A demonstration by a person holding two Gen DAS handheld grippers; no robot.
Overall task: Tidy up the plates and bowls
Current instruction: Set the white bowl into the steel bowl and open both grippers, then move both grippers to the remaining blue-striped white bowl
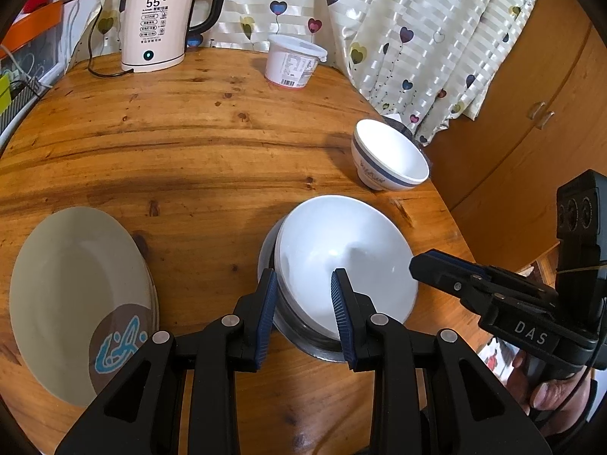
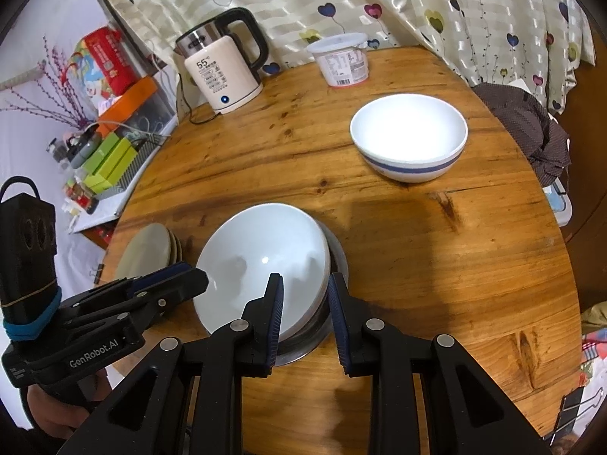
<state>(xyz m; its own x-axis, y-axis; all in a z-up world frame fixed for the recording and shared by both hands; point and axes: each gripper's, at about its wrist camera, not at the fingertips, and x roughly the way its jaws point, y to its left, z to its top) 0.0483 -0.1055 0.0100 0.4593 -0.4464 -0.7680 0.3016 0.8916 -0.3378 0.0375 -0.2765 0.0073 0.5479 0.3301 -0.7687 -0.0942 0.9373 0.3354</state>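
Note:
A stack of white bowls (image 1: 341,250) (image 2: 258,250) sits tilted inside a steel bowl (image 1: 303,326) (image 2: 337,261) near the table's front. My left gripper (image 1: 303,276) (image 2: 201,276) clamps the stack's left rim, one finger outside the steel wall and one inside the white bowl. My right gripper (image 2: 305,280) (image 1: 417,265) clamps the right rim the same way. A stack of beige plates (image 1: 76,295) (image 2: 146,250) lies to the left. A white bowl with a blue band (image 1: 390,159) (image 2: 408,136) stands alone farther back on the right.
On the round wooden table (image 1: 189,144), a kettle (image 1: 159,19) (image 2: 224,72) and a lidded plastic tub (image 1: 292,60) (image 2: 343,60) stand at the back by a curtain. A wooden cabinet (image 1: 531,113) is to the right. Boxes and clutter (image 2: 110,155) fill a shelf left of the table.

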